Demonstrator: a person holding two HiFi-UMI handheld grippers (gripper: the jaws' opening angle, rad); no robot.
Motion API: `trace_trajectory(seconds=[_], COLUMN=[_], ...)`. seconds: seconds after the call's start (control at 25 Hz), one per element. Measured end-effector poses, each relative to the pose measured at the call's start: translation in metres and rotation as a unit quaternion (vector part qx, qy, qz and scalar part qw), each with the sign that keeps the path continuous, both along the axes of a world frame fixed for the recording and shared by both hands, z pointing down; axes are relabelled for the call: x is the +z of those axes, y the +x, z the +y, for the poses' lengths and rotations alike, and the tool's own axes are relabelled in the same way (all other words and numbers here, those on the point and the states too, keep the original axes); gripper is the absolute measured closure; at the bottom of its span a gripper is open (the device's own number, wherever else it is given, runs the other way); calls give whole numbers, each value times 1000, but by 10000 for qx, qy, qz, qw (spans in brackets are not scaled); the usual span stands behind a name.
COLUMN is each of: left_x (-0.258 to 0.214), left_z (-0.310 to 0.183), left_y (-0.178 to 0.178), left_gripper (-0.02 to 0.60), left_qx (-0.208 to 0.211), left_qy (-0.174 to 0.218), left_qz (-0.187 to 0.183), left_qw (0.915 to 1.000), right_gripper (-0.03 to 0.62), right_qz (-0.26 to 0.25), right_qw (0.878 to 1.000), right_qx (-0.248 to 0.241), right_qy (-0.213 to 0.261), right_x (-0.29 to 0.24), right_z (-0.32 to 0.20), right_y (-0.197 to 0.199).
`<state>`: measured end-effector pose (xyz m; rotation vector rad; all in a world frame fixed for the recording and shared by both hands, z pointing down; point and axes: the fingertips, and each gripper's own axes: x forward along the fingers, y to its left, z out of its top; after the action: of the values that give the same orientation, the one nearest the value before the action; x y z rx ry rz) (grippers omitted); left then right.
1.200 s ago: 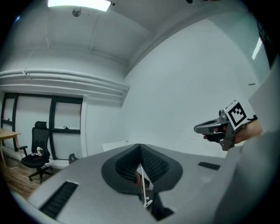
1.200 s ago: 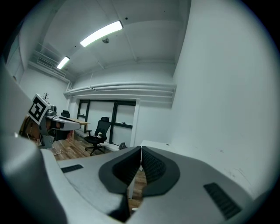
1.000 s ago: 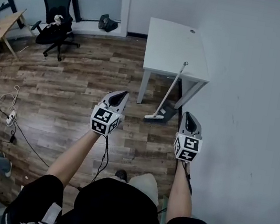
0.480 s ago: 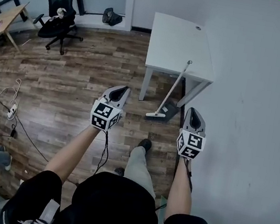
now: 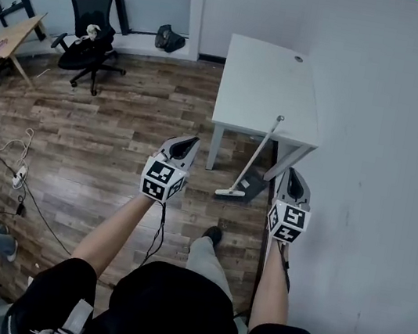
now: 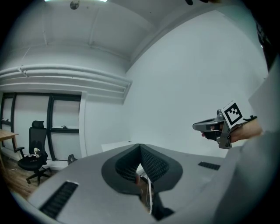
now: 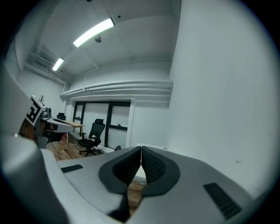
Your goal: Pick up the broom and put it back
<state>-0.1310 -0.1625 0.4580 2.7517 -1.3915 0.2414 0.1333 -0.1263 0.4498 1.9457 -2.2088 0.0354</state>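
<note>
Left claw (image 5: pixel 183 148) and right claw (image 5: pixel 294 183) are both shut and empty, short of the long white-handled broom (image 5: pixel 257 153).
It leans on the white surface's (image 5: pixel 264 76) edge, head on the wooden floor (image 5: pixel 118 139) by a grey dustpan (image 5: pixel 254 184); a shut claw bumping the handle could slide it off and topple it. The head view shows the whole broom; the left gripper view catches only a thin white sliver (image 6: pixel 150 195), probably the handle; the right gripper view shows none.

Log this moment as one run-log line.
phase: before pickup | broom: leaning on white table, not held | left gripper: shut, empty | right gripper: shut, empty
</note>
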Motion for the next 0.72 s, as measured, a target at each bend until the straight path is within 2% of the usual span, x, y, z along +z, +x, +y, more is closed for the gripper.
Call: trace_trajectory(seconds=[0.24,0.48,0.72], left_x=[-6,-9,7], left_z=[-53,-97,-125], left_y=[38,67,97], left_gripper=[561,561,561], left_qx=[73,79,116], left_qy=[-22,-104,-112], left_qz=[60,-37,-212], left_qw=[10000,9999,9996], right_gripper=[569,569,569], right_qz=[-42,-114,-250], right_qw=[10000,9999,9996], right_qx=[-46,-90,-90], right_qy=[-30,-86,-118], right_x=[-1,-3,16], right_z=[-59,-107,-141], right_y=[33,59,84])
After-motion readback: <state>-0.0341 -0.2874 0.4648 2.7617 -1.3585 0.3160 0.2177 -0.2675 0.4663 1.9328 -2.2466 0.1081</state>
